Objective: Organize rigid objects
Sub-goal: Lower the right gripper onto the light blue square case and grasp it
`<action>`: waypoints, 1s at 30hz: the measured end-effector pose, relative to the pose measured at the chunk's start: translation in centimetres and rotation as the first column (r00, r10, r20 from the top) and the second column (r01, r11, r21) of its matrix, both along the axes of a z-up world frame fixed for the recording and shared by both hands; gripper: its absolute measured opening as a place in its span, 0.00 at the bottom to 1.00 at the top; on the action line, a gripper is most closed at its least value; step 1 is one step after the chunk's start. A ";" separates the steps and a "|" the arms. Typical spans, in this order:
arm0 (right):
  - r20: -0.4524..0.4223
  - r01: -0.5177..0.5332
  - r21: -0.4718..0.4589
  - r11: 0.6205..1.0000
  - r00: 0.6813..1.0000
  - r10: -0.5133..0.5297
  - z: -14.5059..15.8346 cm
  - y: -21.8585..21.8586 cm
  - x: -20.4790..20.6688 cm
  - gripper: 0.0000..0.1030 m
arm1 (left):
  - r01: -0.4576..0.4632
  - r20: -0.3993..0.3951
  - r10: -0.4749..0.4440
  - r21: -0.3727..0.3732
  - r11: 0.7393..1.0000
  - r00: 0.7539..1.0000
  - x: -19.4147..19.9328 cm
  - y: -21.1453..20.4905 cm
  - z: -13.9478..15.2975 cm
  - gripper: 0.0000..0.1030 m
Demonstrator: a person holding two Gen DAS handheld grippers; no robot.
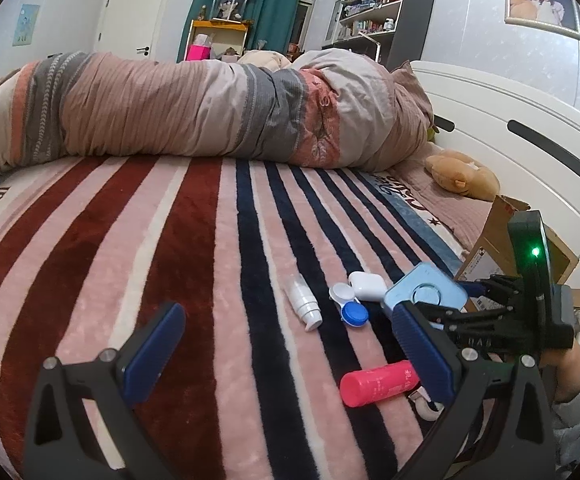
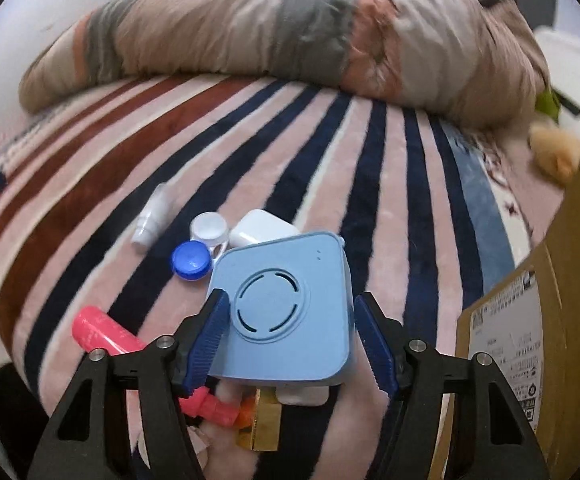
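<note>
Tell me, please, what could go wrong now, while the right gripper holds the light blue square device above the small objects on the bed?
1. The right gripper holds the light blue device only by its sides; it might slip and fall onto the gold item beneath.
2. The contact lens case and white earbud case lie just beyond it, so a swing could knock them.
3. The cardboard box stands near on the right; the device may bump it.

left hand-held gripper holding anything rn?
No. In the left wrist view the left hand-held gripper is open with only the striped blanket between its blue fingers.
</note>
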State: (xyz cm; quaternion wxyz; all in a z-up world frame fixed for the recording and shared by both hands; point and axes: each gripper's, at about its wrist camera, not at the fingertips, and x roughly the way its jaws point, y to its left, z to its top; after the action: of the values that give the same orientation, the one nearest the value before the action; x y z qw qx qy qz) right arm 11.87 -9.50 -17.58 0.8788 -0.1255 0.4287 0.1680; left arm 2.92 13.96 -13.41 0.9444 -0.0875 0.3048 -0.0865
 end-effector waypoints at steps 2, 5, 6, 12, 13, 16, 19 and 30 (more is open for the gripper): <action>0.012 0.040 -0.031 0.999 0.999 -0.039 0.1 -0.3 0.1 0.72 | -0.004 0.001 0.004 0.005 1.000 1.000 -0.2 0.1 0.1 1.00; 0.053 0.096 -0.081 0.992 0.994 -0.092 0.1 -0.5 0.1 0.82 | -0.009 0.002 0.009 0.003 1.000 1.000 -0.4 0.3 0.2 1.00; 0.049 0.095 -0.083 0.992 0.995 -0.091 0.0 -0.4 0.3 0.82 | -0.012 0.001 0.012 0.003 1.000 1.000 -0.4 0.3 0.2 1.00; 0.059 0.034 -0.070 0.997 0.998 -0.030 0.1 0.6 0.0 0.92 | -0.011 0.002 0.011 0.002 1.000 1.000 -0.4 0.5 0.2 1.00; 0.047 0.016 -0.048 0.999 0.999 -0.014 0.0 0.7 0.0 0.95 | -0.012 0.000 0.012 0.002 1.000 1.000 -0.4 0.5 0.2 1.00; 0.012 -0.042 -0.049 0.998 0.999 0.042 -0.6 1.5 0.7 0.95 | -0.011 -0.005 0.011 0.001 1.000 1.000 -0.4 0.6 0.1 1.00; -0.005 -0.066 -0.081 0.994 0.998 0.066 -1.3 1.4 1.7 0.95 | 0.004 -0.013 -0.004 0.001 1.000 1.000 -0.3 0.6 0.0 1.00; 0.024 -0.180 -0.026 0.983 0.983 0.180 0.8 1.0 -0.5 0.81 | 0.237 -0.034 -0.245 -0.159 0.959 0.969 3.1 -0.7 1.5 0.99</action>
State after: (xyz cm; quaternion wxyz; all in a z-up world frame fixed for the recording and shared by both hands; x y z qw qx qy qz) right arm 11.41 -8.52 -16.80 0.8639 -0.1763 0.4062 0.2401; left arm 6.07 13.22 -11.94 0.9088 -0.1246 0.3307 -0.2216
